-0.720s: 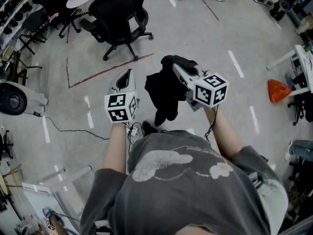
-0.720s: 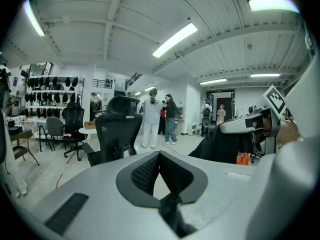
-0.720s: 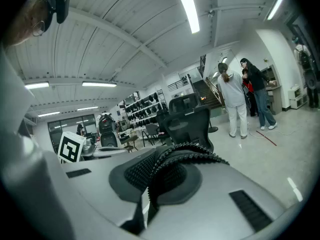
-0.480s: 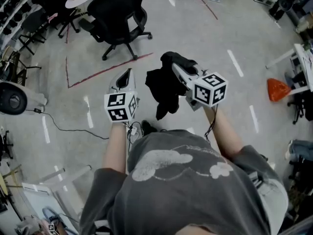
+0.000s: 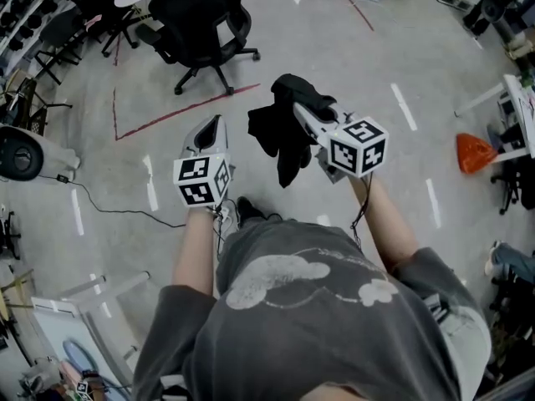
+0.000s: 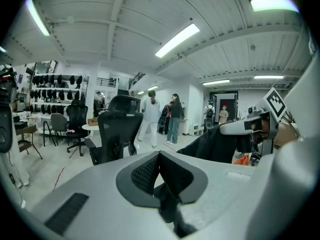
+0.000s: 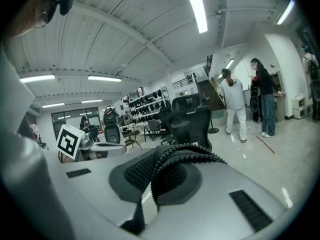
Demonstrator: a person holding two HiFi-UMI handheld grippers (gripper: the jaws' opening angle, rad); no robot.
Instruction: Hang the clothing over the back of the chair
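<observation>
A black garment hangs bunched from my right gripper, which is shut on it above the concrete floor. In the right gripper view a beaded edge of the garment lies pinched between the pads of that right gripper. My left gripper is held level beside it on the left, shut and empty; its pads meet in the left gripper view. The black office chair stands ahead to the upper left, apart from both grippers. It also shows as the chair and the chair.
Red tape lines mark the floor in front of the chair. A black cable trails at left. An orange bag lies at right by a desk. Two people stand beyond the chair. More chairs and shelves line the far left.
The person has stepped a little forward, so floor marks slid down and left in the view. The hanging garment swung slightly right. Both grippers keep their states.
</observation>
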